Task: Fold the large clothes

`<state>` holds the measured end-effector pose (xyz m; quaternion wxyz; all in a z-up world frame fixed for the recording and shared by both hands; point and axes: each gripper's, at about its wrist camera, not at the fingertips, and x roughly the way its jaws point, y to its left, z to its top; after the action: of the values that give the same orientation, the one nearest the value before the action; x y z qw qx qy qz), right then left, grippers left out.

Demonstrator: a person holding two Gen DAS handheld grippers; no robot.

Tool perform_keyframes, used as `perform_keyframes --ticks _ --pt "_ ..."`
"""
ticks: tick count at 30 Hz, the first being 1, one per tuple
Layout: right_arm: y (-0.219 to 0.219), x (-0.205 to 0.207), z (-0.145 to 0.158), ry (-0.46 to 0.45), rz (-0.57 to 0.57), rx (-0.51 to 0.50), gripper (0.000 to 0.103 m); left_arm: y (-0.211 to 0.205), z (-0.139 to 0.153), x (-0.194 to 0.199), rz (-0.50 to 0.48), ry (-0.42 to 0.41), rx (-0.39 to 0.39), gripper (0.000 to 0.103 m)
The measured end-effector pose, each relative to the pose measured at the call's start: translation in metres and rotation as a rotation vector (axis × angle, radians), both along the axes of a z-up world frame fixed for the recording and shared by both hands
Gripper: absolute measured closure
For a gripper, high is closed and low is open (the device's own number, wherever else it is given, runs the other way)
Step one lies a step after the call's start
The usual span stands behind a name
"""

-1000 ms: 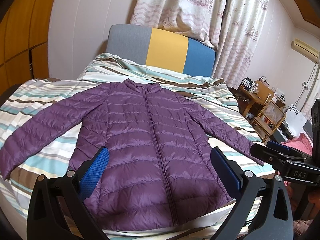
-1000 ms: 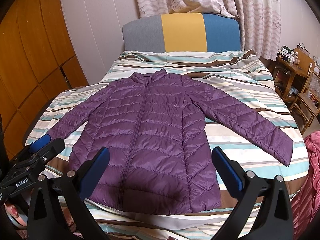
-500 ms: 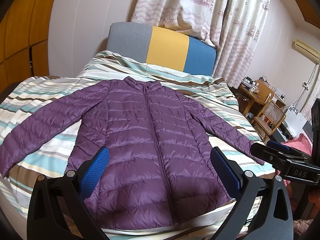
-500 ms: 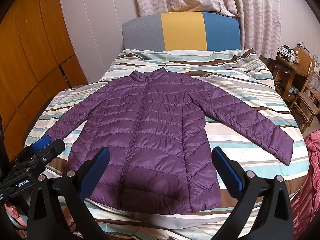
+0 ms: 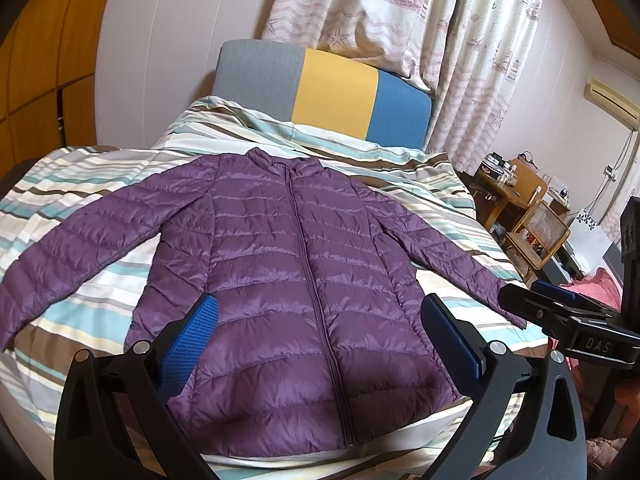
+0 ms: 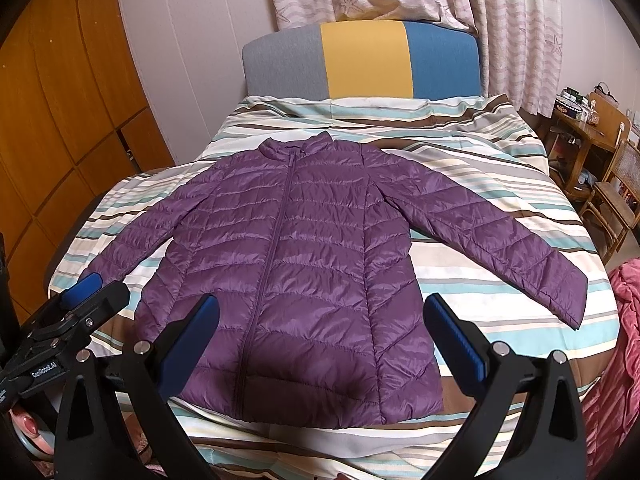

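Note:
A purple quilted down jacket (image 5: 296, 272) lies flat and zipped on the striped bed, collar toward the headboard, both sleeves spread outward; it also shows in the right wrist view (image 6: 304, 272). My left gripper (image 5: 320, 344) is open and empty, held above the jacket's hem. My right gripper (image 6: 320, 340) is open and empty, also above the hem. The right gripper shows at the right edge of the left wrist view (image 5: 560, 316), near the right sleeve cuff. The left gripper shows at the left edge of the right wrist view (image 6: 76, 308), near the left cuff.
The bed has a striped cover (image 6: 480, 152) and a grey, yellow and blue headboard (image 6: 364, 60). Wooden wardrobe doors (image 6: 60, 120) stand to the left. A wooden desk and chair (image 6: 600, 148) stand to the right, with a pink cloth (image 6: 624, 344) beside the bed.
Both grippers have risen and drawn back slightly, so the jacket sits a little lower and fuller in both views. The jacket has not moved and both grippers stay open.

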<state>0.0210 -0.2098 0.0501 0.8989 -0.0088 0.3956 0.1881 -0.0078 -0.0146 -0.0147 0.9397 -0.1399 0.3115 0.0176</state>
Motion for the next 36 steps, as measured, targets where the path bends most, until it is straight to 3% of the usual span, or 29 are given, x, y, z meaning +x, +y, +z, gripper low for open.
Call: perform_keyframes --ticks 14,18,21,24,28,33,35,36 --pt "-0.005 0.014 -0.014 0.017 -0.035 -0.015 0.002 0.000 -0.013 0.008 -0.018 0.059 -0.052 0.003" --pt "-0.019 0.033 -0.031 -0.004 -0.070 0.032 0.002 0.011 -0.028 0.025 0.002 0.118 -0.061 0.003" --pt "-0.037 0.057 -0.057 0.012 -0.083 0.116 0.002 0.025 -0.038 0.040 0.056 0.161 -0.022 0.003" --pt "-0.067 0.088 -0.096 0.158 -0.193 0.160 0.002 0.036 -0.055 0.058 0.127 0.206 0.075 0.003" --pt "-0.121 0.117 -0.139 0.222 -0.380 0.229 0.002 0.058 -0.081 0.086 0.176 0.260 0.160 0.003" --pt "-0.193 0.142 -0.180 0.281 -0.568 0.441 0.002 0.088 -0.112 0.121 0.201 0.317 0.150 0.003" --pt "-0.216 0.147 -0.188 0.257 -0.625 0.552 0.009 0.094 -0.120 0.130 0.207 0.328 0.145 0.003" --pt "-0.223 0.149 -0.186 0.243 -0.653 0.559 0.011 0.100 -0.125 0.137 0.225 0.344 0.154 0.003"
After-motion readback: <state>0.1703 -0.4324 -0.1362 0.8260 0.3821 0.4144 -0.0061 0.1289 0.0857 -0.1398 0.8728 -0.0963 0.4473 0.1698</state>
